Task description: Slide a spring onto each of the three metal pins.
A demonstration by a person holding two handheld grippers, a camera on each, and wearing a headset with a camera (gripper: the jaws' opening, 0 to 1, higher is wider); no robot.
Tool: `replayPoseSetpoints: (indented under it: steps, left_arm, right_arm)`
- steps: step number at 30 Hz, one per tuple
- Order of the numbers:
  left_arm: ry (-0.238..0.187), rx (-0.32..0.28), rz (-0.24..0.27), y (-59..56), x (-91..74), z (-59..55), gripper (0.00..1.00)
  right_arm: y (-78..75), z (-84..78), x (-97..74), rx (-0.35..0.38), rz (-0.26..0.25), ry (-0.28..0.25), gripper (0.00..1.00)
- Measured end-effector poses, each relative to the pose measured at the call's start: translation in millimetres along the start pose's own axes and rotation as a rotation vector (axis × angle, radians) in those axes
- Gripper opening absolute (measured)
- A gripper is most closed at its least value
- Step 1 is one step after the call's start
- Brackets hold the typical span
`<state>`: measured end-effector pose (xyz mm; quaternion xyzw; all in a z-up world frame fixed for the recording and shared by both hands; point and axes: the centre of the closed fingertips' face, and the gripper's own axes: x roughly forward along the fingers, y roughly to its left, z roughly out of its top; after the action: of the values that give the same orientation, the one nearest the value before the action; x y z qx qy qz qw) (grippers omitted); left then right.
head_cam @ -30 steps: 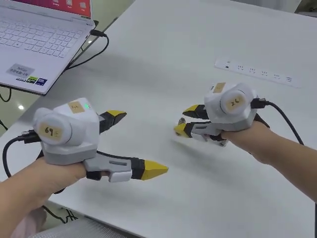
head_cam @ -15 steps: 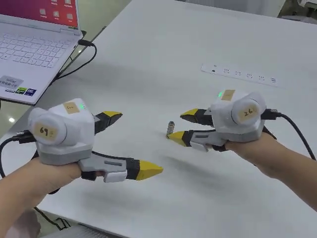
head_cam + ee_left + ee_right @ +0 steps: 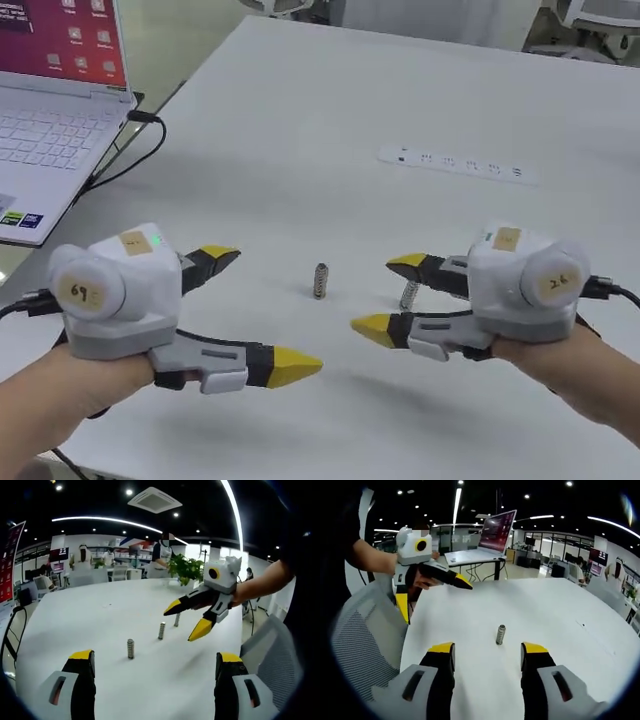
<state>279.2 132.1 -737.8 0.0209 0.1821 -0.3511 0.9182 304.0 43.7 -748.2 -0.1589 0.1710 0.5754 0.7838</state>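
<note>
Two short metal pins wrapped in springs stand upright on the white table (image 3: 300, 130): one pin (image 3: 320, 280) between the two grippers, another pin (image 3: 408, 294) right beside my right gripper's far jaw. The left gripper view shows three sprung pins in a row: (image 3: 130, 648), (image 3: 161, 630), (image 3: 176, 619). My left gripper (image 3: 258, 310) hovers open at the near left, holding nothing. My right gripper (image 3: 388, 295) is open and holds nothing, its tips pointing left toward the middle pin (image 3: 500, 634). Each gripper appears in the other's view: right gripper (image 3: 195, 621), left gripper (image 3: 434, 599).
An open laptop (image 3: 50, 120) sits at the far left with a black cable (image 3: 125, 165) running from it. A white power strip (image 3: 460, 165) lies at the back of the table. The table's near edge runs just below my hands.
My right gripper has spread its jaws and drawn back to the right, leaving a sprung pin standing free. The left gripper stays open. The head camera has tilted up.
</note>
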Motion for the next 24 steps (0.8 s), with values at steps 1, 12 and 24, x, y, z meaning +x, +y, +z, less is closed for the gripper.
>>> replayPoseSetpoints:
  steps: [1,12,24]
  left_arm:
    - [-0.002,-0.002,-0.004,-0.7,0.3,1.1,0.98]
    - [-0.01,0.022,-0.051,-15.3,9.3,9.4,0.98]
    - [0.0,0.01,-0.037,-15.5,-0.5,0.2,0.98]
  right_arm:
    - [-0.2,-1.1,-3.2,0.006,-0.005,-0.003,0.55]
    - [-2.4,-19.8,-45.9,0.104,-0.086,-0.047,0.74]
    - [-21.1,-53.2,-105.4,0.211,-0.242,-0.073,0.99]
